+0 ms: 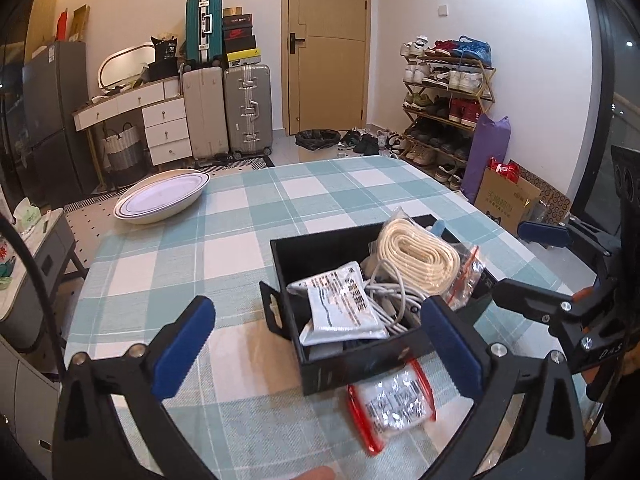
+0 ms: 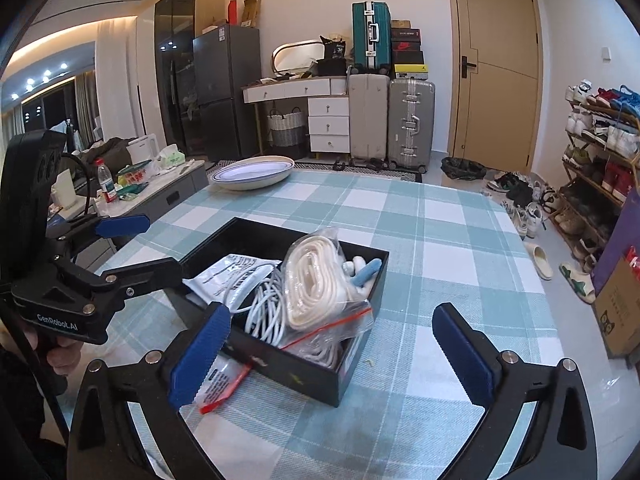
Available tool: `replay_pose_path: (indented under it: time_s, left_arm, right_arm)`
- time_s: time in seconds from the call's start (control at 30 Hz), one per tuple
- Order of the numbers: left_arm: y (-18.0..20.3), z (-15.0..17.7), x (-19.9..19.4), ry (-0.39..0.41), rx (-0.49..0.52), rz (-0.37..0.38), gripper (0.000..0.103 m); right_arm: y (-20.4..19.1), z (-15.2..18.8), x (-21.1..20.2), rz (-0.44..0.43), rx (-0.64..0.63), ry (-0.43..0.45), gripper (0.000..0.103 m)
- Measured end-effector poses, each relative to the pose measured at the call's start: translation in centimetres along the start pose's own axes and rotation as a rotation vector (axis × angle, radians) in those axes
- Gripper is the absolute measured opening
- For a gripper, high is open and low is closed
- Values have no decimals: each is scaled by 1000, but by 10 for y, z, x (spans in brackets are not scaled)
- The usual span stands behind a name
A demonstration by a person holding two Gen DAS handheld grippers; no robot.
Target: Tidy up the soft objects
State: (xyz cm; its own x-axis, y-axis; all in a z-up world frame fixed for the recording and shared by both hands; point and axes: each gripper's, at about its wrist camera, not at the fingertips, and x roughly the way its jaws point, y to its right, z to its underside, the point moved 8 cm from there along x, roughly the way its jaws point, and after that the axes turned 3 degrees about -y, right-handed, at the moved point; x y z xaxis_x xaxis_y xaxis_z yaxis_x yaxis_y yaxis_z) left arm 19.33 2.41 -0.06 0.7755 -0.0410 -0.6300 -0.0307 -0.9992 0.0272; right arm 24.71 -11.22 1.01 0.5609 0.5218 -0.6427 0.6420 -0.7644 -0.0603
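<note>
A black open box (image 1: 288, 252) (image 2: 352, 368) stands on the checked tablecloth. In it lie a bagged coil of cream rope (image 1: 416, 260) (image 2: 316, 280), a tangle of white cable (image 1: 392, 296) (image 2: 264, 308), a silver-white pouch (image 1: 340, 304) (image 2: 228, 272) and a small blue item (image 2: 366, 272). A clear bag with red zip edges (image 1: 394, 404) (image 2: 222, 380) lies on the cloth by the box's near side. My left gripper (image 1: 316, 344) is open and empty just before the box. My right gripper (image 2: 332, 356) is open and empty, over the box's near corner.
A white oval plate (image 1: 160, 196) (image 2: 252, 172) sits at the table's far left corner. Beyond the table stand suitcases, a drawer desk, a door and a shoe rack (image 1: 444, 104). A low side table with bottles (image 2: 108, 184) is to the left.
</note>
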Motion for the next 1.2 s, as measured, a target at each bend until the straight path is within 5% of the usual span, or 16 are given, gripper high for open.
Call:
replay_pose_path:
  time_s: [1.2]
  left_arm:
    - [-3, 65, -42, -37, -7, -43, 103]
  right_arm:
    - [-32, 63, -42, -51, -24, -109, 103]
